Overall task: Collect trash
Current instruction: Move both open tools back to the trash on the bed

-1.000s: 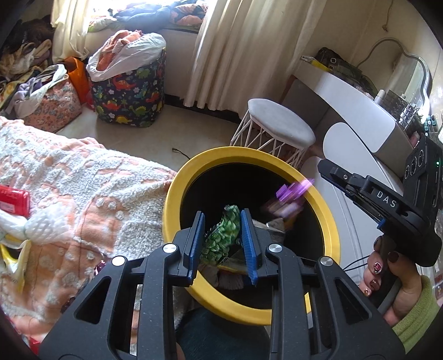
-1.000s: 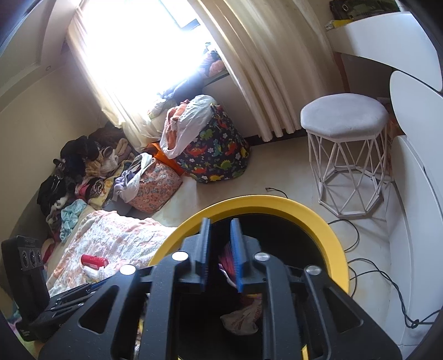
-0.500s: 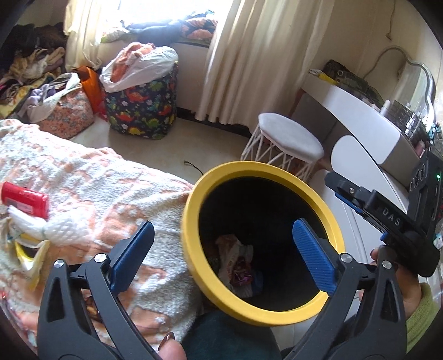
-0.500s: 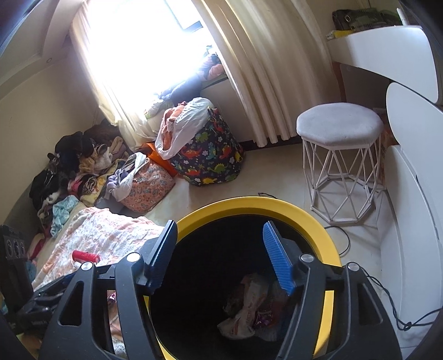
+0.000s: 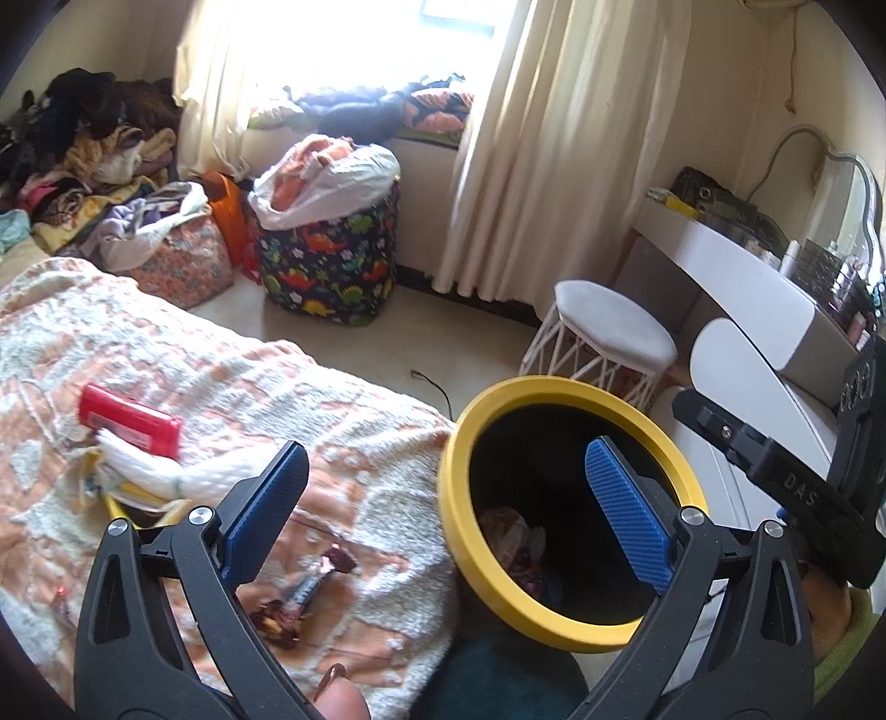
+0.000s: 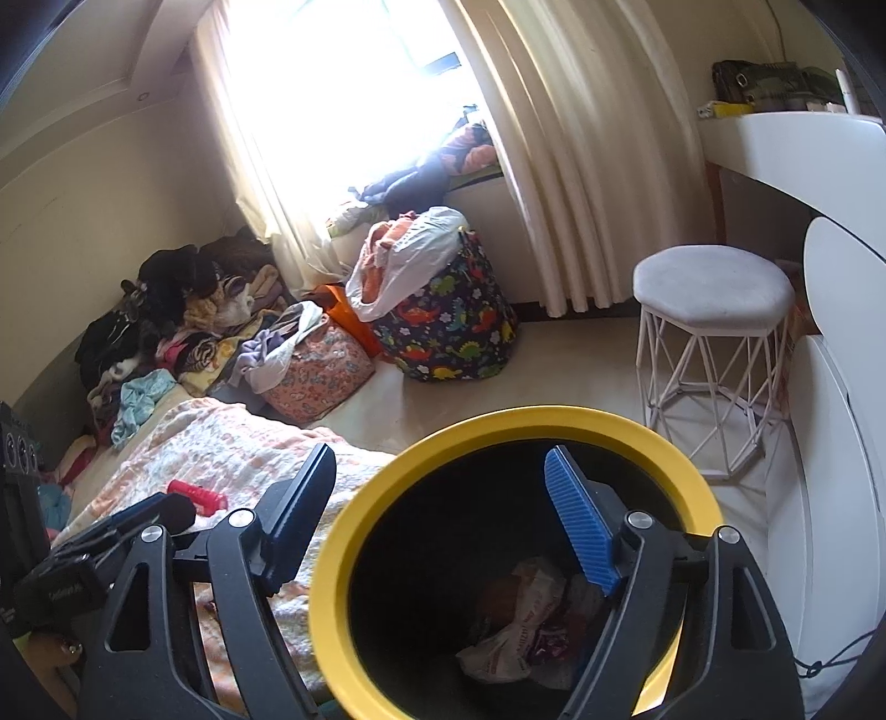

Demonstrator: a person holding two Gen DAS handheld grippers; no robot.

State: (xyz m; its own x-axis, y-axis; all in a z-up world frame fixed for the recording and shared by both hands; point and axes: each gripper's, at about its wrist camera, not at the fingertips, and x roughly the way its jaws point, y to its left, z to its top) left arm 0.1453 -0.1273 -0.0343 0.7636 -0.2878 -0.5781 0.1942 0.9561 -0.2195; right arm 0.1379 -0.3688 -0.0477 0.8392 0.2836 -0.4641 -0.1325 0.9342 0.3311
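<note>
Both the left gripper [image 5: 443, 498] and right gripper [image 6: 443, 520] are hanging wide apart, empty, over the yellow-rimmed bin [image 5: 570, 387]. Judged next: fetching the candy wrappers [image 5: 310, 587] at lower left on the bedspread [image 5: 221, 365].

Window: far wall [image 5: 387, 44], brightly lit, cream curtains [image 5: 559, 144] hanging to its right.
Window ledge: clothes heaped along it [image 5: 382, 108].
Dinosaur-print bin [image 5: 332, 260]: on the floor below the window, white bag of clothes bulging from its top.
Floral bag [image 5: 177, 266]: just left of the dinosaur-print bin, garments spilling out.
Clothes pile [image 6: 183, 315]: far left corner, against the wall.
Stool [image 6: 714, 343]: white wire frame, grey padded seat, right of the curtains.
Vanity desk [image 5: 736, 282]: white, far right, mirror [image 5: 847, 205] standing on it.
Bedspread [image 5: 183, 387]: peach and white, near left.
</note>
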